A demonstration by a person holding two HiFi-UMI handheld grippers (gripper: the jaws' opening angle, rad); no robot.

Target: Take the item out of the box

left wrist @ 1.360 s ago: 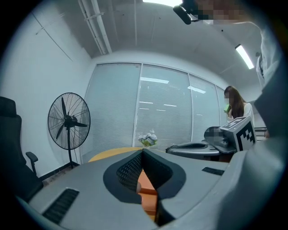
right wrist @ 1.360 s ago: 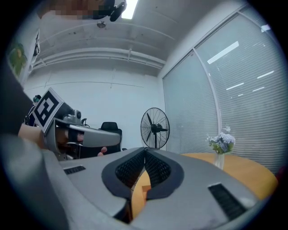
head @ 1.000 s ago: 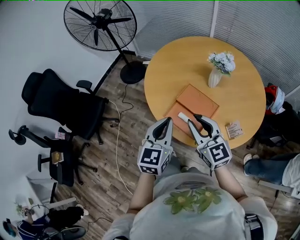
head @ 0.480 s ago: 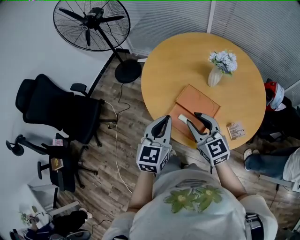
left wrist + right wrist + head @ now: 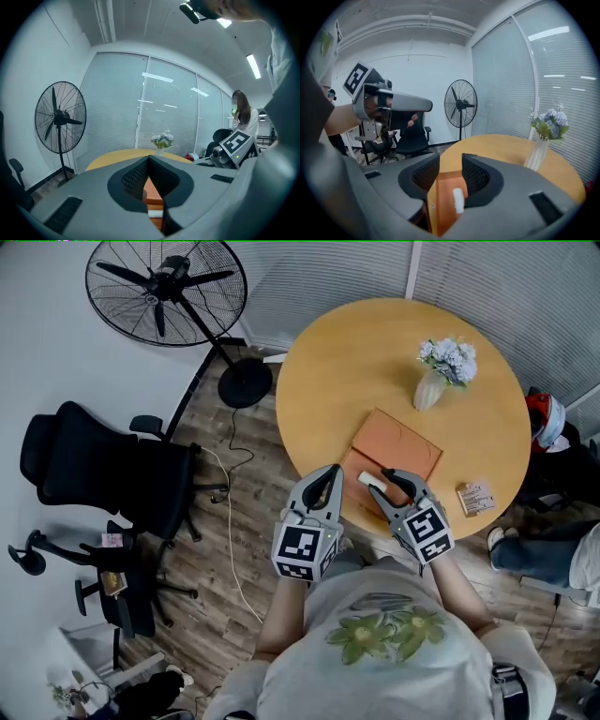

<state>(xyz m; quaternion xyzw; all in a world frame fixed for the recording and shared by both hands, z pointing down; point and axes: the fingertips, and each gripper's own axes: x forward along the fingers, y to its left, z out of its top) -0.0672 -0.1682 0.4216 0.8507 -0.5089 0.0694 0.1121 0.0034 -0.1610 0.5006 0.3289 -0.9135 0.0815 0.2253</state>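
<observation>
An open orange box [image 5: 356, 468] lies at the near edge of the round wooden table [image 5: 347, 362], with its orange lid [image 5: 397, 445] beside it further in. A small white item [image 5: 366, 478] rests in the box. My right gripper [image 5: 384, 481] hovers just over the box, open, with nothing between its pads; in the right gripper view the white item [image 5: 458, 200] lies on the box [image 5: 443, 201] below the right gripper [image 5: 451, 159]. My left gripper [image 5: 330, 471] is shut and empty at the box's left edge, and the left gripper view shows the box [image 5: 152, 192] just beyond the left gripper [image 5: 148, 158].
A white vase of flowers [image 5: 437, 381] stands further back on the table. A small printed packet [image 5: 475, 497] lies at the right rim. A standing fan [image 5: 167, 294] and black office chairs [image 5: 103, 474] fill the floor on the left. A seated person's leg [image 5: 548, 559] is at the right.
The right gripper's jaws have spread wider over the box. Both grippers stay at the table's near edge, and the head view has drifted slightly.
</observation>
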